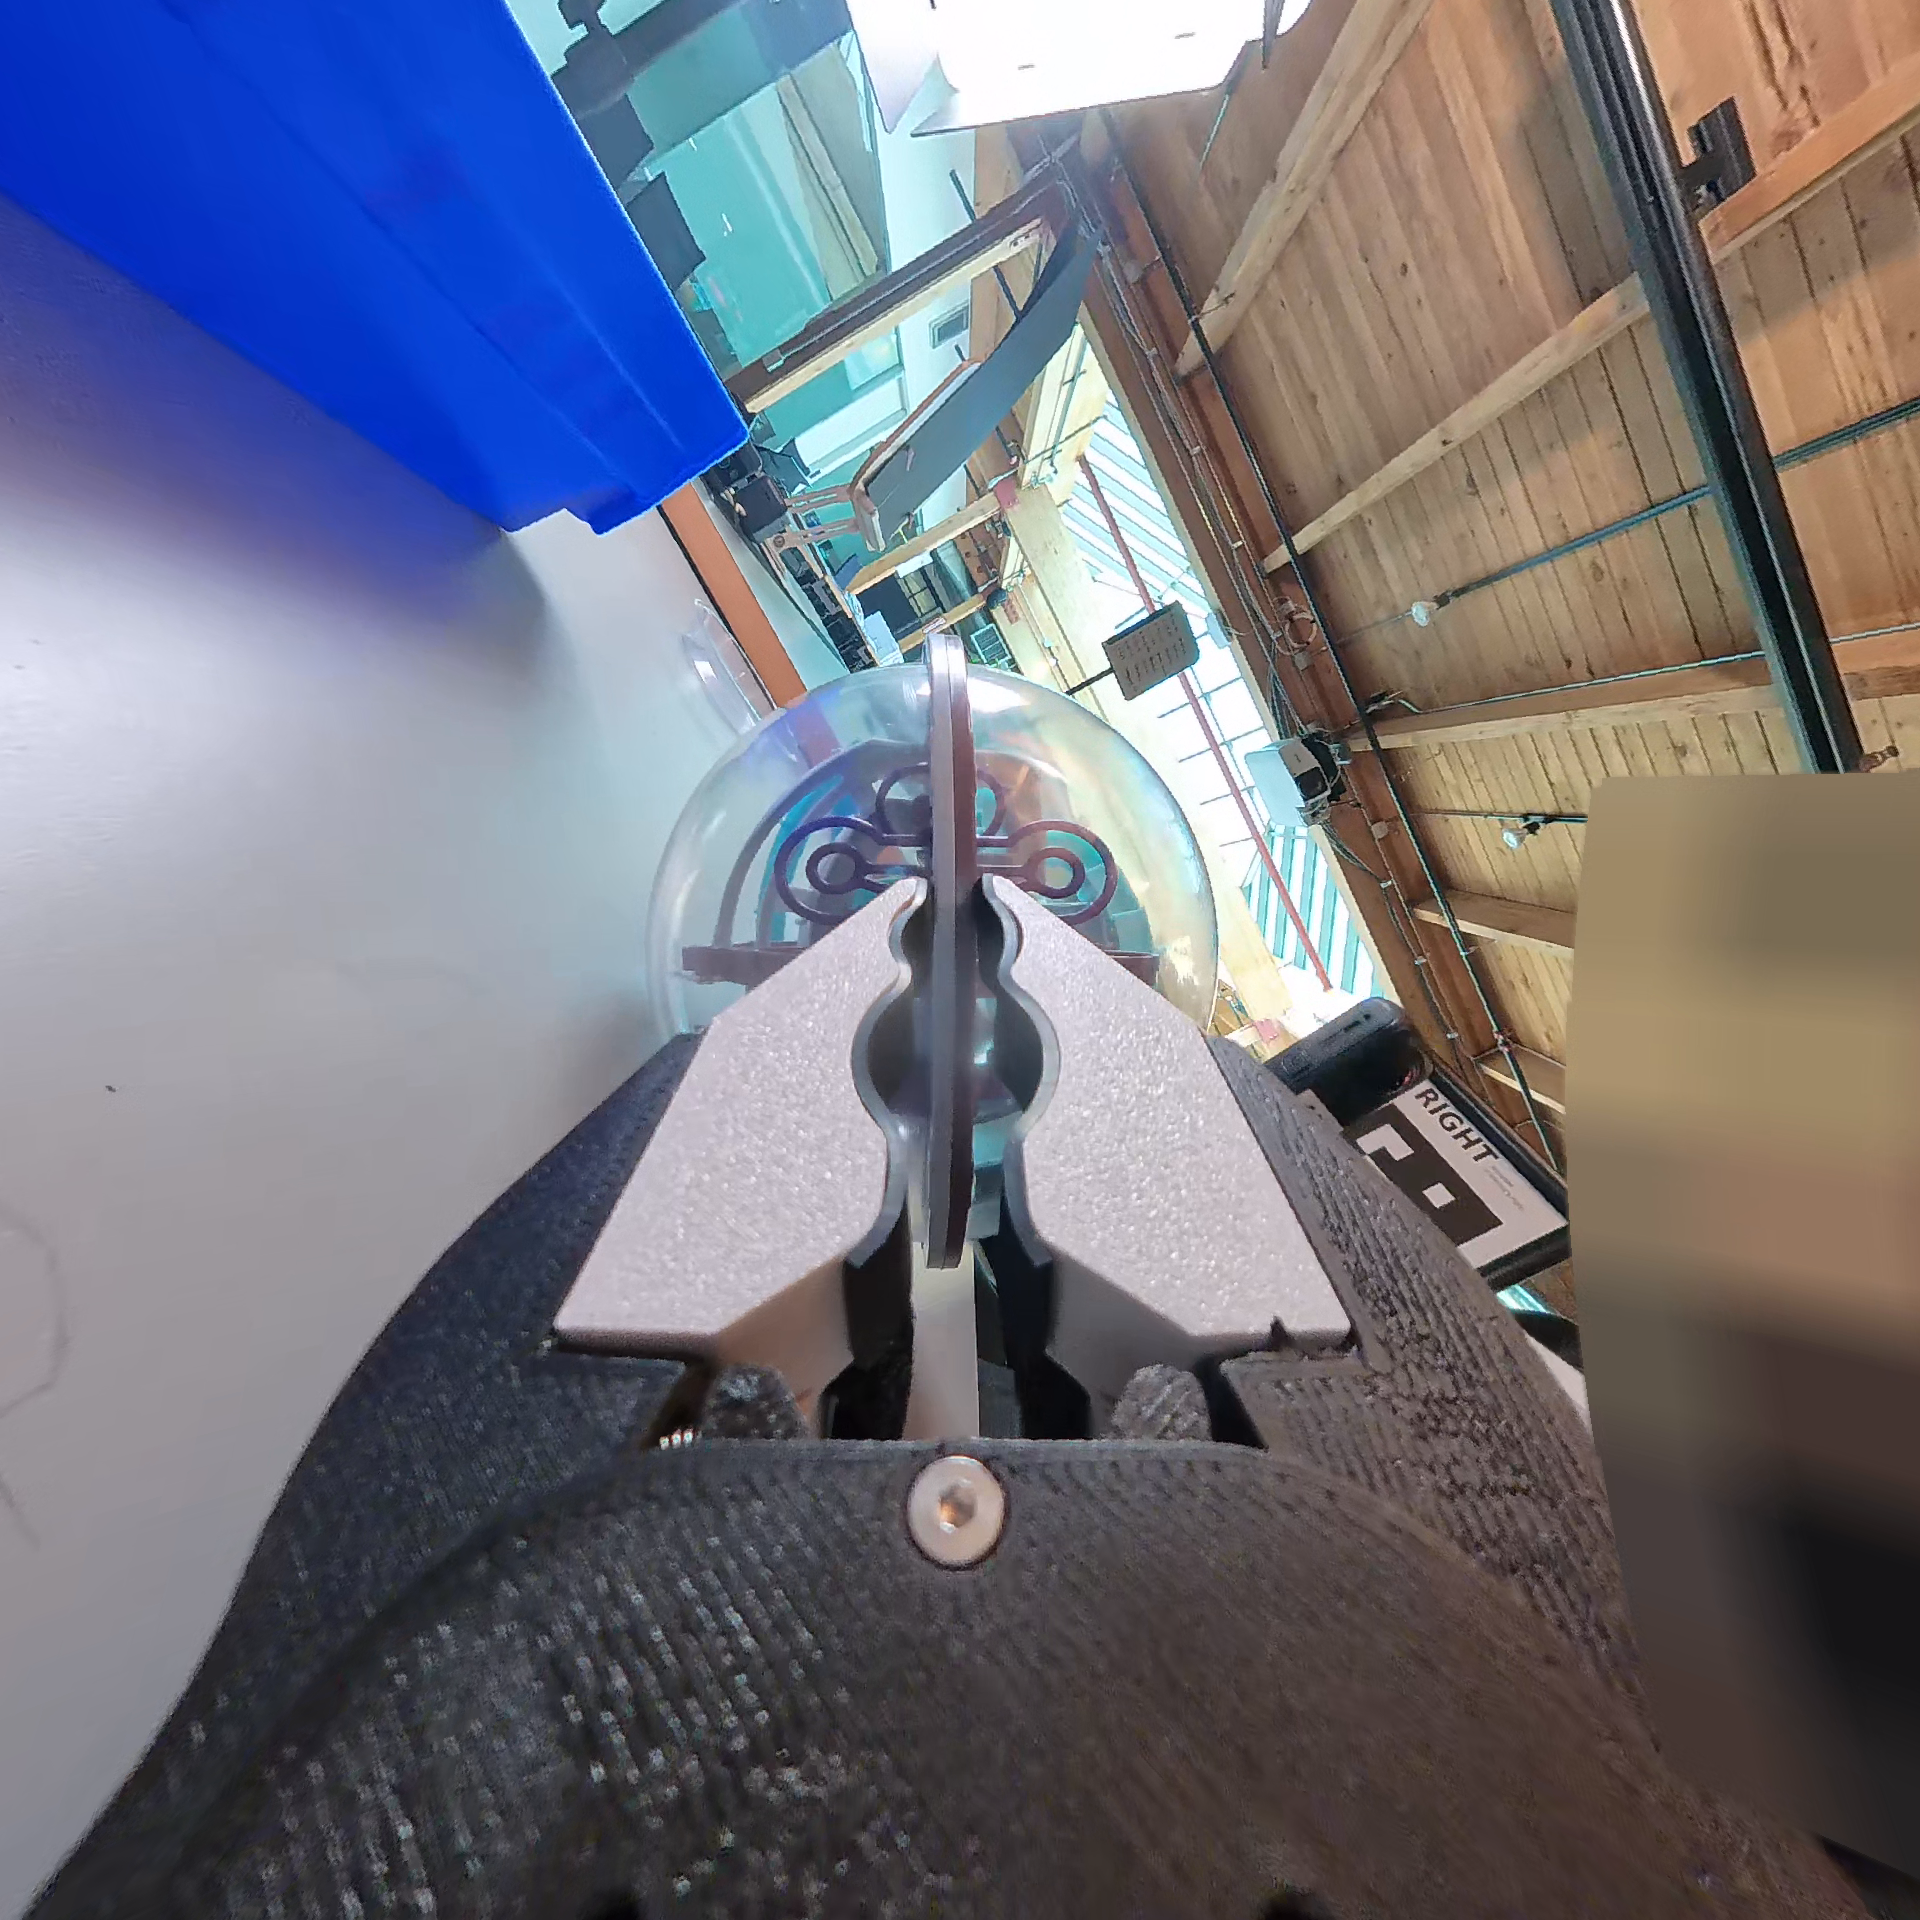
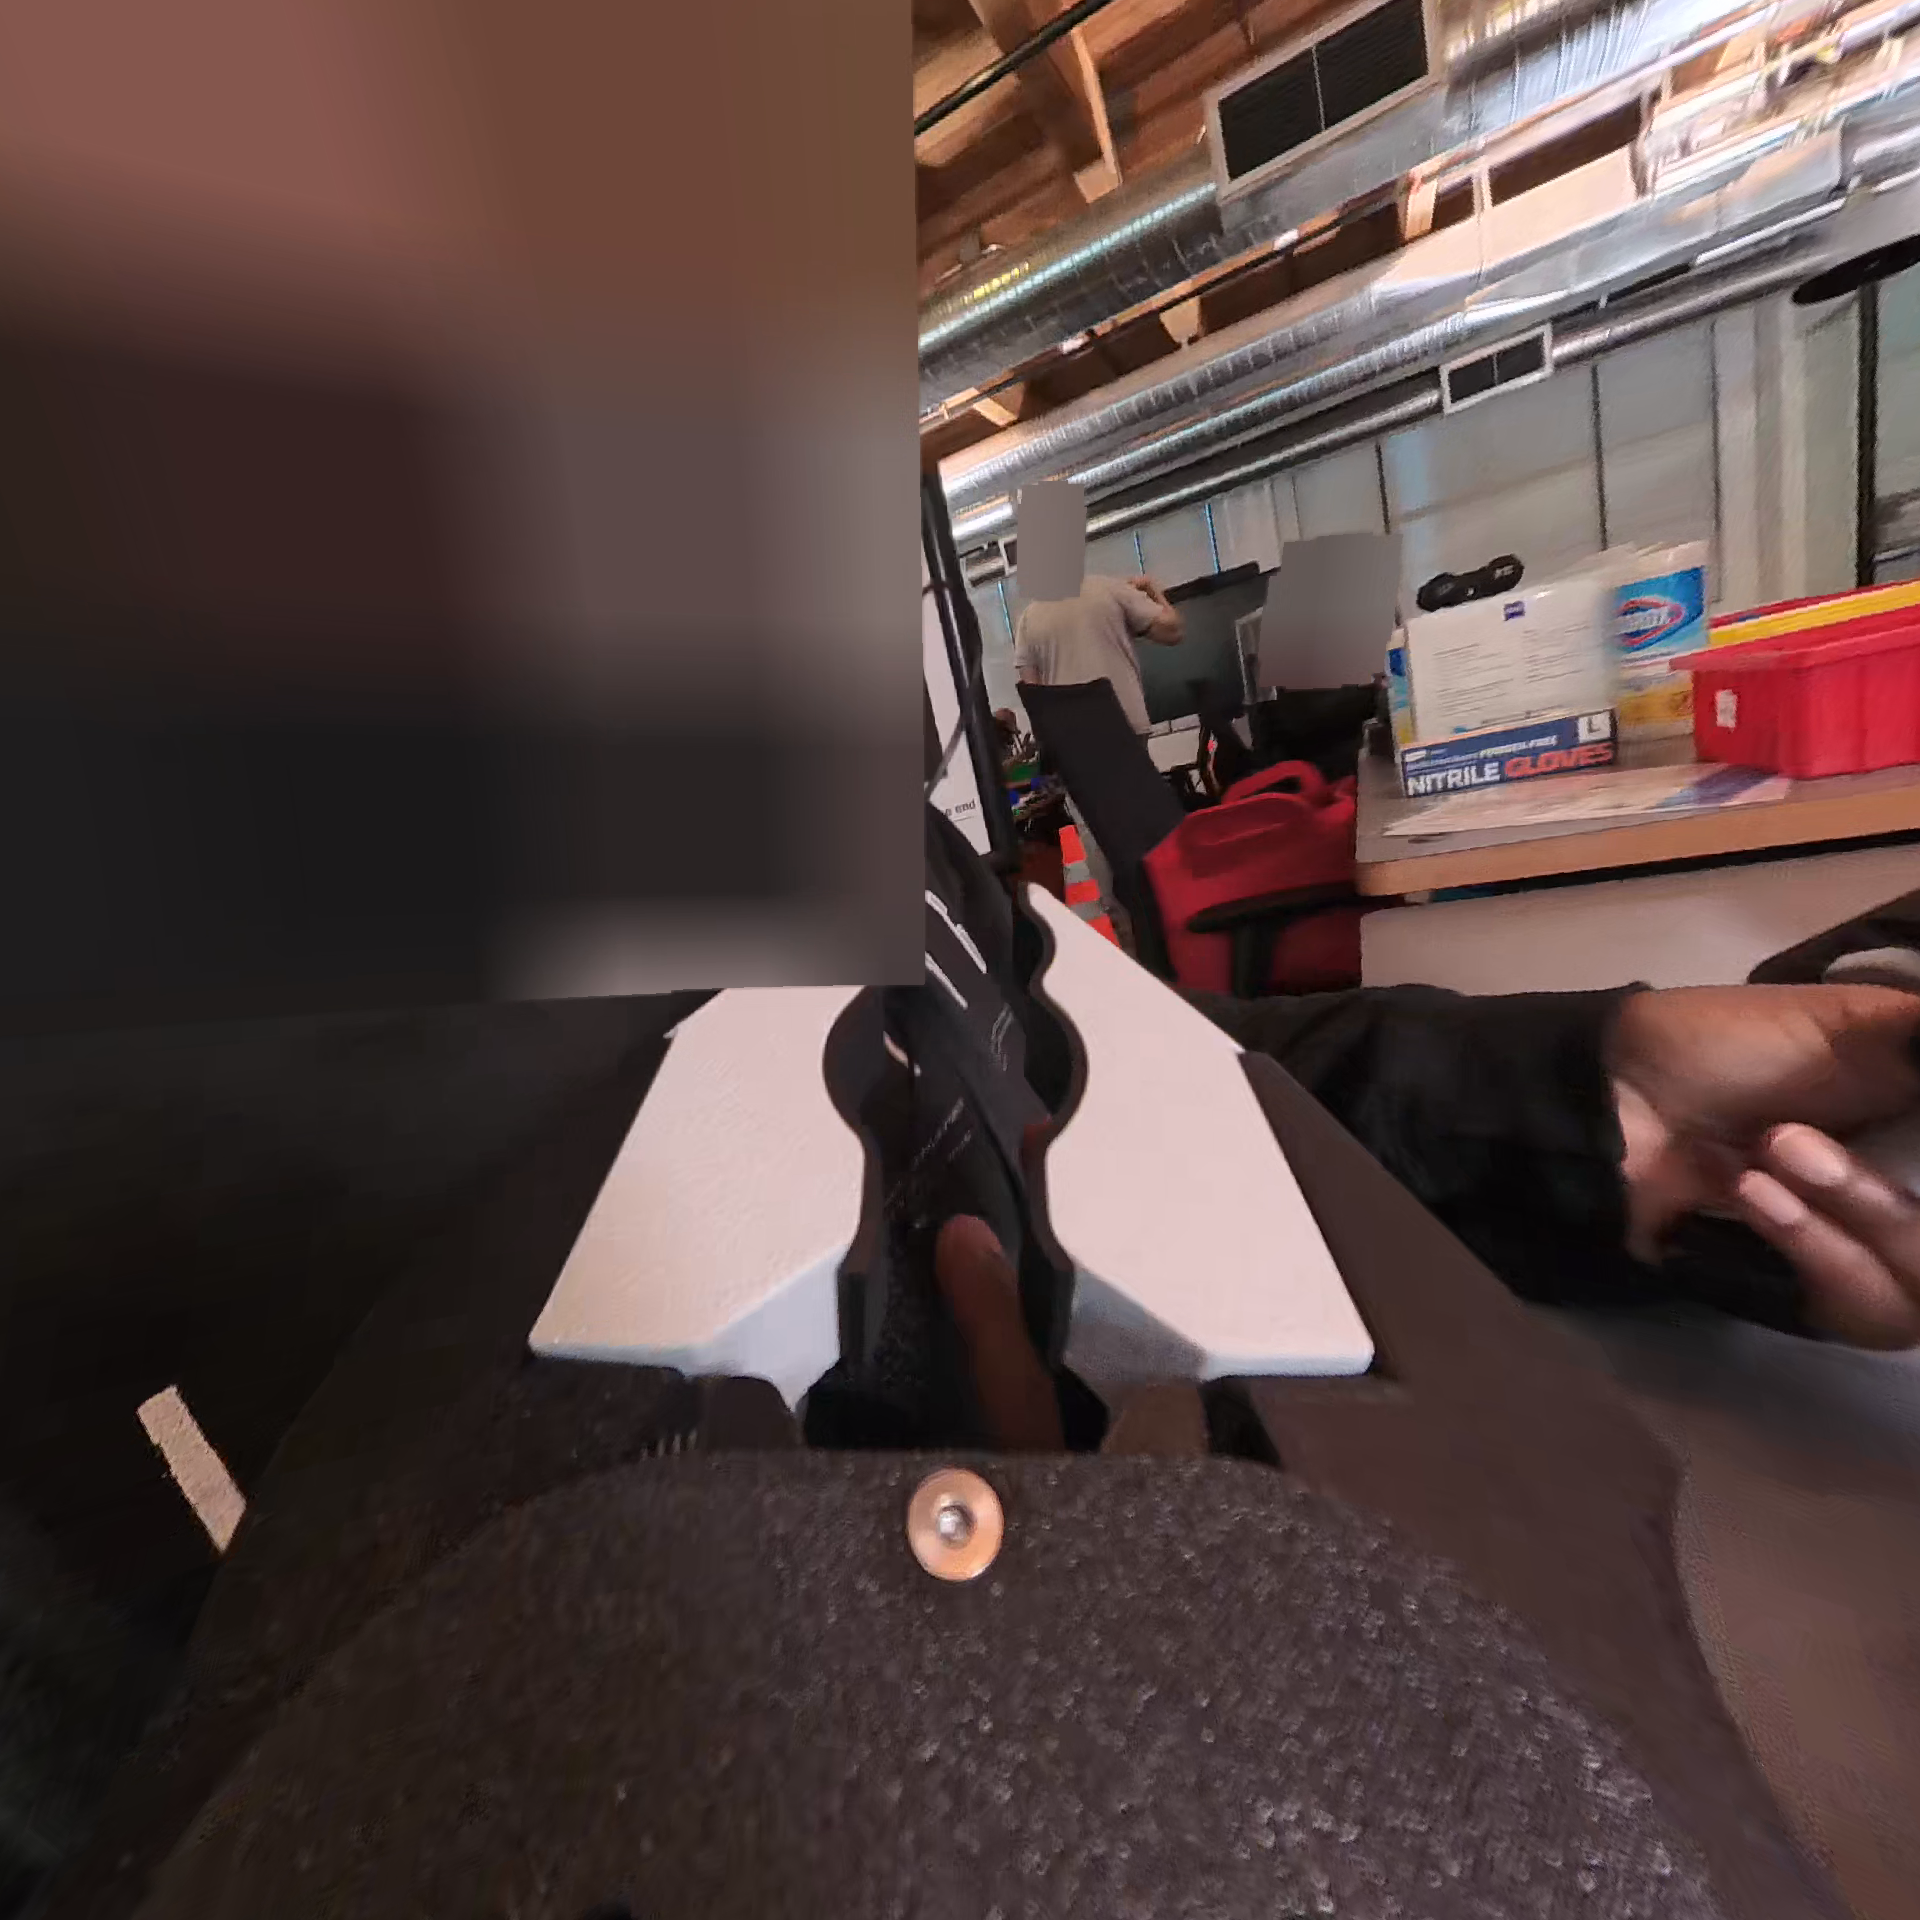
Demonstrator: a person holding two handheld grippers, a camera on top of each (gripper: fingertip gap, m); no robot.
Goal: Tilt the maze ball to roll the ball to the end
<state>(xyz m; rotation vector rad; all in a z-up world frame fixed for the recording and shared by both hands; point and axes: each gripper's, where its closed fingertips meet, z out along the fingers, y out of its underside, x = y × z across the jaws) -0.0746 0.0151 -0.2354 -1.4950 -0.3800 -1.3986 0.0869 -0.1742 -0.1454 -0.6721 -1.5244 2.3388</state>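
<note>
Left hand-held gripper (image 1: pixel 948 914) clamps the maze ball (image 1: pixel 935 862) by its flat rim, mid-frame.
Right hand-held gripper (image 2: pixel 961 997) is narrowly parted, empty. Tilt slowly; the small ball isn't visible, so rotate to find it.

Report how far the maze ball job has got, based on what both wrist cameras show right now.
Done: the left gripper is shut on the maze ball, clamping its dark flat ring.

In hand: the clear sphere is held up beside the blue bin, ready for tilting.

Left: rolling the small ball to the end; I cannot spot it on the purple track, so progress there is unknown. The right gripper points away from the maze ball.
</note>
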